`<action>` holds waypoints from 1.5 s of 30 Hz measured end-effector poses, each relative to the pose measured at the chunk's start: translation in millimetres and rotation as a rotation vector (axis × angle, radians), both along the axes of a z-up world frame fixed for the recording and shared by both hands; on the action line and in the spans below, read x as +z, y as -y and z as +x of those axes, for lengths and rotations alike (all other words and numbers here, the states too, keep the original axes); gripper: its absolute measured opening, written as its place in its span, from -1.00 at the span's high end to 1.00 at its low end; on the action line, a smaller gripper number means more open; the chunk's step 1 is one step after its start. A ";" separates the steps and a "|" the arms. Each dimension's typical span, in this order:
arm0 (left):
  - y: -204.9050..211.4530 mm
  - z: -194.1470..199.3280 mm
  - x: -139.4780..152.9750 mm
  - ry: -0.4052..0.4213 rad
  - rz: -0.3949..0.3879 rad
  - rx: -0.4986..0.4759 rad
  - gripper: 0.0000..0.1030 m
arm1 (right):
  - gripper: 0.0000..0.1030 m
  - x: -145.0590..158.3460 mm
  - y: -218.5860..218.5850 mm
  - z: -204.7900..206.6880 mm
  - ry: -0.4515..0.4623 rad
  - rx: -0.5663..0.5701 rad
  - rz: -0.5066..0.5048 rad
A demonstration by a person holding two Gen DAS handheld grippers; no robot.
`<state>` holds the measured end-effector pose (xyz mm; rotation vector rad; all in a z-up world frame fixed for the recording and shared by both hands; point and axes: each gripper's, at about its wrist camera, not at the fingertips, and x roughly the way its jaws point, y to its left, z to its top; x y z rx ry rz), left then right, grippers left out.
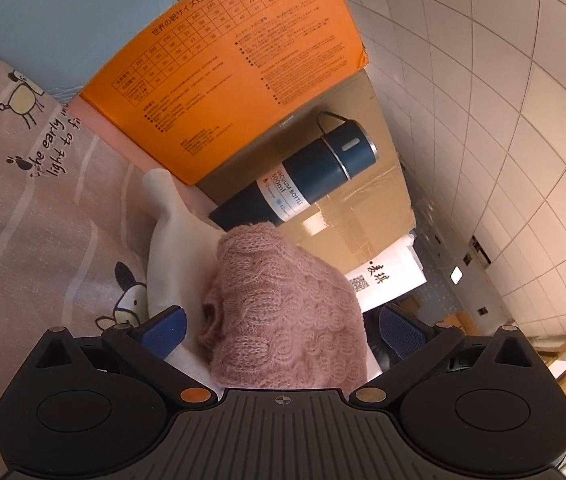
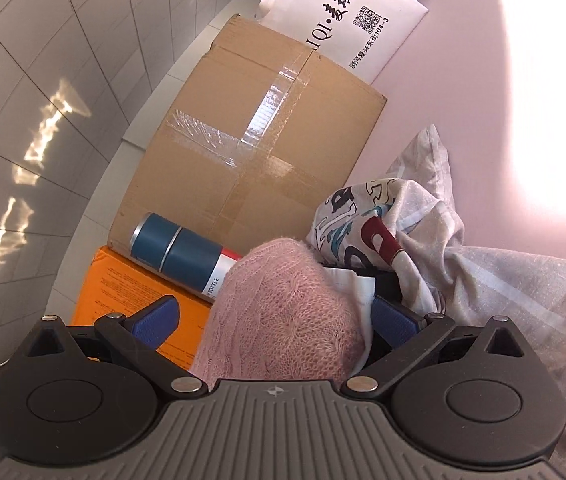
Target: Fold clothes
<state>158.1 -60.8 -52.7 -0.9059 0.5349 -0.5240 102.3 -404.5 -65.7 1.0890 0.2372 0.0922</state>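
Sweater: pink cable-knit sweater point(image 1: 287, 312) point(image 2: 283, 312) lay bunched on the bed, between both tools' spread fingers.
Left gripper point(image 1: 281, 334): released, straddling it.
Right gripper point(image 2: 275, 322): released too.
Behind: blue bottle point(image 1: 303, 176), cardboard box point(image 2: 251, 136), orange box point(image 1: 235, 64).
Beside: printed cloth point(image 2: 367, 216).

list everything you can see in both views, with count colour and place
sweater: 1, pink knit, bunched between both grippers' fingers
bottle: 1, dark blue, lying on the cardboard box
cardboard box: 1, brown, taped, by the tiled wall
orange box: 1, orange, printed, beside the cardboard box
blue box: 1, pale blue, next to the orange box
white bag: 1, white, printed, behind the cardboard box
white cloth: 1, under the sweater
printed shirt: 1, white with letters, right of the sweater
bedsheet: 1, pinkish grey, cartoon print
left gripper: 1, black, blue pads, open
right gripper: 1, black, blue pads, open
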 end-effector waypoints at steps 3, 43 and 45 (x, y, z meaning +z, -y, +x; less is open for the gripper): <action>9.1 8.1 -0.6 0.012 0.035 -0.028 -1.00 | -1.00 5.7 2.0 -12.2 0.075 -0.071 -0.010; 18.7 -56.8 25.8 0.364 0.343 -0.004 0.22 | 0.34 49.4 -83.5 -22.0 0.290 0.194 -0.442; 14.0 -71.6 32.1 0.385 0.351 -0.001 0.22 | 0.34 51.3 -83.8 -24.6 0.324 0.253 -0.386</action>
